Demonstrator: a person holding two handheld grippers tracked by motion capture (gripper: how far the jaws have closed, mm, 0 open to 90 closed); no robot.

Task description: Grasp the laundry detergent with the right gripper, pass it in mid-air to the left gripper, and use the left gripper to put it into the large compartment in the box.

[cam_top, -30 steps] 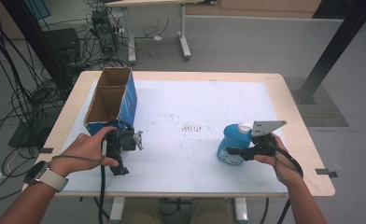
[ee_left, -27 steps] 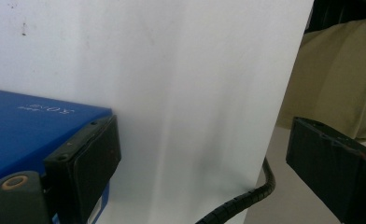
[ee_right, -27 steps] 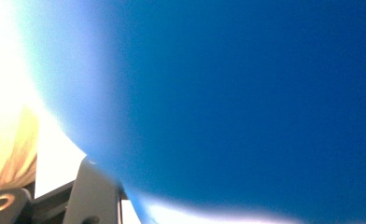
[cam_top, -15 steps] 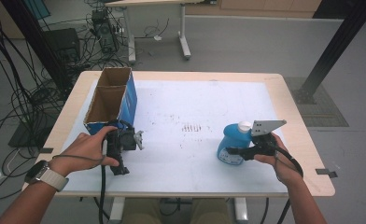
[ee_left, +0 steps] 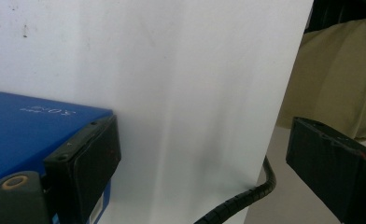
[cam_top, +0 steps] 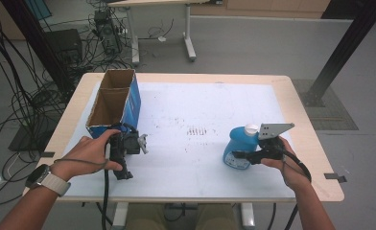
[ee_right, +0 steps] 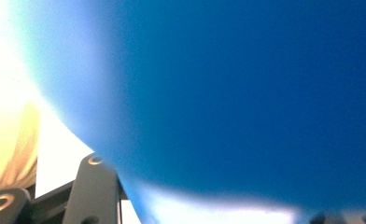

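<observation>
A: So, where does the blue bottle point(cam_top: 238, 148) stand?

B: Upright on the white sheet point(cam_top: 200, 110) at the table's point(cam_top: 311, 143) right side, near the front edge, its white cap point(cam_top: 251, 128) on top. The right gripper point(cam_top: 243, 155) has its jaws closed on the lower body. In the right gripper view the blue plastic point(ee_right: 242, 93) sits pressed right up against the lens, blurred.

A: And the other hand?

B: The left gripper point(cam_top: 128, 143) lies level at the near end of the blue cardboard box point(cam_top: 114, 103), which stands open-topped at the left side of the table. Its jaws are spread wide. In the left gripper view one jaw lies against the box's blue wall point(ee_left: 36, 126), the other well apart over the table edge, nothing pinched between them.
</observation>
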